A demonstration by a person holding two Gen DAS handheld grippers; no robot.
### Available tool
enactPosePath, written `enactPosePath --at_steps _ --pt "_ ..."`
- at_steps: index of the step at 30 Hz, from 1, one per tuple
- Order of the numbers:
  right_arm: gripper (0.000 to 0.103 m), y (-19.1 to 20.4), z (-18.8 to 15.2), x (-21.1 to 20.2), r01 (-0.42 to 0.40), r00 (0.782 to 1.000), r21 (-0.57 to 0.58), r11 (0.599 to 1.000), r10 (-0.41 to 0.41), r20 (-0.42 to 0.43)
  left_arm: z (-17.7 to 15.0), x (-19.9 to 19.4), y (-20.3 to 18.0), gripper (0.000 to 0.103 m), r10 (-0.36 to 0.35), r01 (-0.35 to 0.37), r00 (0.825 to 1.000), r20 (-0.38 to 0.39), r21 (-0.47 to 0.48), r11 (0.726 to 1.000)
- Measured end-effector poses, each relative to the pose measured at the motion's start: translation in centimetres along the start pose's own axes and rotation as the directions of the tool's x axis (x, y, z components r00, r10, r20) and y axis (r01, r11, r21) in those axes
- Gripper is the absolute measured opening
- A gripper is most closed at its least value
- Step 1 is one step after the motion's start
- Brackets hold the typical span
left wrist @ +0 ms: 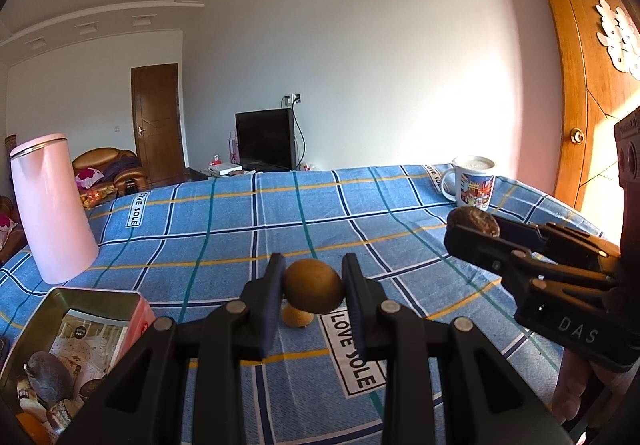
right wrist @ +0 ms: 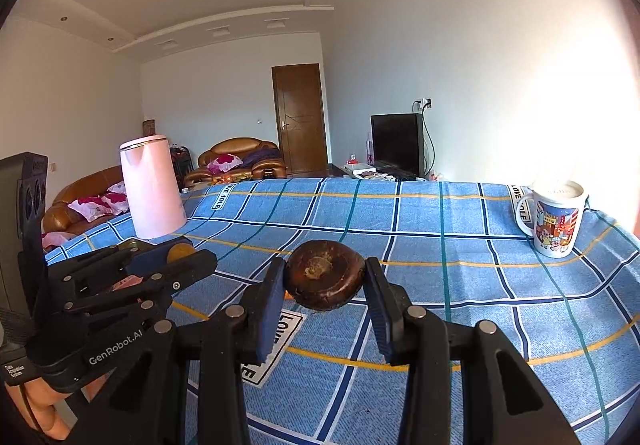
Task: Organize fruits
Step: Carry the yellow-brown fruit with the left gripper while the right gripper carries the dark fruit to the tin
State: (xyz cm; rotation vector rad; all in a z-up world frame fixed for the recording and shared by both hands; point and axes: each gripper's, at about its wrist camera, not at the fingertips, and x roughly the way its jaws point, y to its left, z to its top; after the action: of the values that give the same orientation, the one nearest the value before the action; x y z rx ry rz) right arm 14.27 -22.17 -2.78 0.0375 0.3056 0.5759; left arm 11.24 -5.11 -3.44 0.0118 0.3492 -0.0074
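Both wrist views low over tablecloth (left wrist: 224, 229), facing mug (right wrist: 556, 221).

On the table (left wrist: 224, 213), a kettle (left wrist: 52, 209) stands at ten o'clock, a mug (left wrist: 474, 183) at two, a tin (left wrist: 76, 329) at eight holding fruit, another fruit (left wrist: 297, 319) lying centre.

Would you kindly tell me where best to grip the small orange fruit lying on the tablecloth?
Grip the small orange fruit across its widest middle, coming from above. It is round, rests on the flat tablecloth, and nothing crowds its sides.
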Motion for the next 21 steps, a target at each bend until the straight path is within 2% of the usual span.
enactPosePath --at_steps 6,21 --pt "0.041 0.3 0.0 -0.2 0.012 1.0 -0.009 1.0 -0.012 0.007 0.1 -0.3 0.5 0.031 0.003 -0.003 1.0 0.011 -0.01 1.0" --pt "0.041 4.5 0.8 1.1 -0.06 0.998 -0.04 0.997 0.06 -0.014 -0.5 -1.9 4.6 0.031 0.047 -0.047 0.999 0.011 -0.06 0.997"
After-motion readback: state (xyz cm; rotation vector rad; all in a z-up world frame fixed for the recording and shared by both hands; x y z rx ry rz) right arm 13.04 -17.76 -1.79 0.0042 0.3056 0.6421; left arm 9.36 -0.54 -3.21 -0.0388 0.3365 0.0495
